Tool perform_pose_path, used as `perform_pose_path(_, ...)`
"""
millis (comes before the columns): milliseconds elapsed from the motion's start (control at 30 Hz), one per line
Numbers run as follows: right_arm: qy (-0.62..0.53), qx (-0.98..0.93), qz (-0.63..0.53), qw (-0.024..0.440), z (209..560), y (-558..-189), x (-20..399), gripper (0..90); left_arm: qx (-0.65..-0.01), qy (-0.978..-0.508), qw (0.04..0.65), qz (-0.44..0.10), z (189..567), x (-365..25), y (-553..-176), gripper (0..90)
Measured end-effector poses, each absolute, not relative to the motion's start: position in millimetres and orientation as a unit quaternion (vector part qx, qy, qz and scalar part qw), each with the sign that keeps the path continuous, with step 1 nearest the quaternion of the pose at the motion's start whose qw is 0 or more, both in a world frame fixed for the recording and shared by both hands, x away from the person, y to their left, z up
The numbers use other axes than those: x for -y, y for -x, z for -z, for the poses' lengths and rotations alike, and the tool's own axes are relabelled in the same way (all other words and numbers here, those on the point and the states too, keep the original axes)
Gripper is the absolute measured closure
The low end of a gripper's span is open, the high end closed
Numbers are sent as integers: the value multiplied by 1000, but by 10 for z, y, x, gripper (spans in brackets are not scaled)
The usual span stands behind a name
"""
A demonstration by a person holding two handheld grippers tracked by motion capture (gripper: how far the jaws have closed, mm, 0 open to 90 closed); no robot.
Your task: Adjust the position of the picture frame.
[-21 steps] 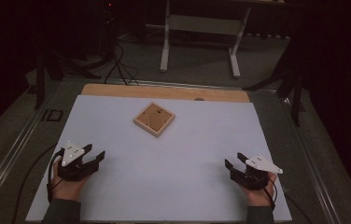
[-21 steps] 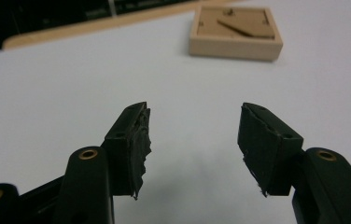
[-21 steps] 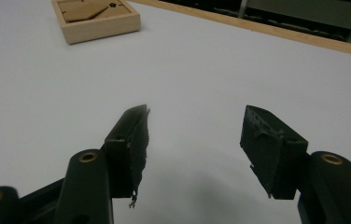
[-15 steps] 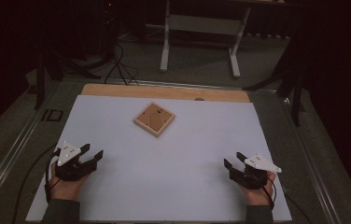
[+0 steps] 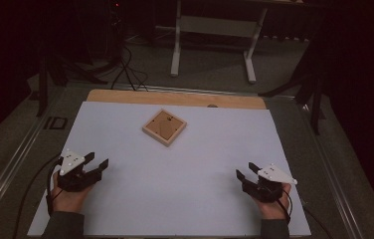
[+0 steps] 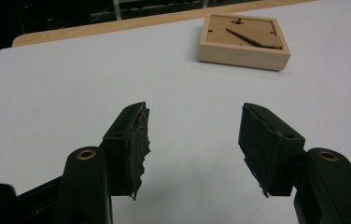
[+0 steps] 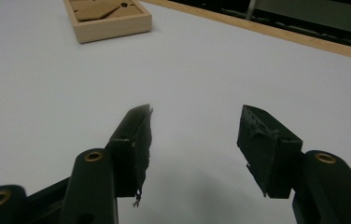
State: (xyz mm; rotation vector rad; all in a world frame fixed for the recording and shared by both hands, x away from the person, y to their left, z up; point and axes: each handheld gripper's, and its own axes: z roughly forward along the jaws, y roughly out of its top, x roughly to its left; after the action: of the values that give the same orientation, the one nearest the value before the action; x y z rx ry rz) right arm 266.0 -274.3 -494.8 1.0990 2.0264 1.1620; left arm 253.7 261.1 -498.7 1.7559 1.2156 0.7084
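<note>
Wooden frame (image 5: pixel 164 127), square and shallow, lies face down on the white sheet (image 5: pixel 185 174) that covers the table, well ahead of both pairs of jaws and apart from them. Seen from the left gripper (image 6: pixel 193 140), it sits beyond the right-hand jaw tip; seen from the right gripper (image 7: pixel 193 140), it sits beyond the left-hand jaw tip, so it lies between the two lines of approach. Both pairs of jaws stand wide, with nothing between them but bare sheet.

Step in hand, as judged: the reach toward the frame, not yet begun. A sound approach would bring one gripper in low and level, jaws kept wide enough to straddle a side rail, and close on the rail rather than on the thin back panel. The second gripper may steady the opposite rail, since the smooth sheet would likely let the frame slide.

Materials: pale, unfinished-looking rails with crisp corners; a darker brown backboard (image 6: pixel 241 31) set below the rim, carrying a slim diagonal strut (image 6: pixel 252 38) and small fittings too small to identify. Each jaw is matt black, wedge-shaped, with rough, ragged padding on its inner face and a brass-coloured eyelet at the pivot. A wooden table edge (image 5: pixel 175 97) shows past the sheet.
</note>
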Motion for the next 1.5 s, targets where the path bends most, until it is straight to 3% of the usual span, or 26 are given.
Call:
perform_pose_path(267,-401,-763,-429,271,4958,-2661,2694,457,-489,-706,423,-288,4988,-2616,-2551,426)
perform_pose_path(833,-358,-774,-453,261,4762,-2685,2513,585,-488,-705,413,-307,4984,-2628,-2539,431)
perform_pose_path(1500,-320,-782,-471,254,4591,-3017,2063,668,-487,-703,416,-309,4979,-2638,-2524,436)
